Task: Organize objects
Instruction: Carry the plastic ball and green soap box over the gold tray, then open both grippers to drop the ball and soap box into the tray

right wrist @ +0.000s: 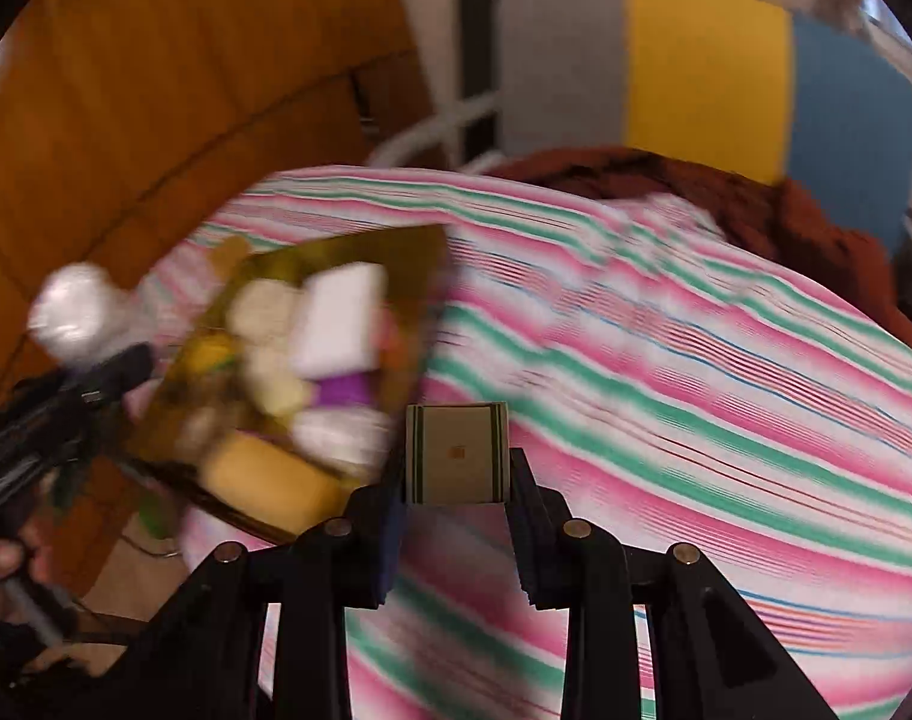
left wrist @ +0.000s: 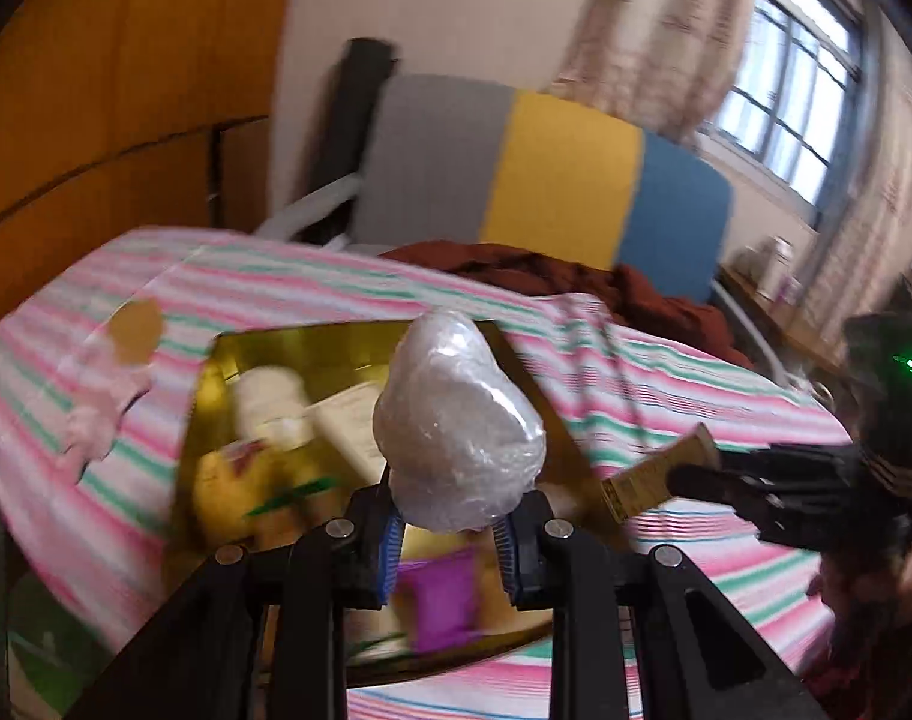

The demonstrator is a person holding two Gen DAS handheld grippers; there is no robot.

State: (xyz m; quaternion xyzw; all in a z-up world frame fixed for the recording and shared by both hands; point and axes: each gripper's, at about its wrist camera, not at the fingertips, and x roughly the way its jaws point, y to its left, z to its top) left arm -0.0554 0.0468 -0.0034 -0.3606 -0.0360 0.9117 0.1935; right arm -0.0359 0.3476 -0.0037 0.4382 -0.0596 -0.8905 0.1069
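My left gripper (left wrist: 450, 525) is shut on a white plastic-wrapped bundle (left wrist: 456, 420) and holds it above a gold tray (left wrist: 258, 342) on the striped bed. The tray holds several items: a white bottle (left wrist: 273, 399), a white box (left wrist: 351, 420), a purple packet (left wrist: 438, 600). My right gripper (right wrist: 456, 501) is shut on a small beige box with green stripes (right wrist: 456, 453), held above the bedspread to the right of the tray (right wrist: 396, 246). The right gripper (left wrist: 696, 480) with its box (left wrist: 660, 471) shows at the right of the left wrist view. The left gripper (right wrist: 120, 366) with its bundle (right wrist: 75, 312) shows at the left of the right wrist view.
The pink, green and white striped bedspread (right wrist: 666, 360) covers the bed. A dark red blanket (left wrist: 546, 270) and a grey, yellow and blue headboard (left wrist: 546, 174) lie behind. A pink cloth (left wrist: 102, 402) and a brown disc (left wrist: 135, 327) lie left of the tray. Wooden wall panels (right wrist: 156, 90) stand left.
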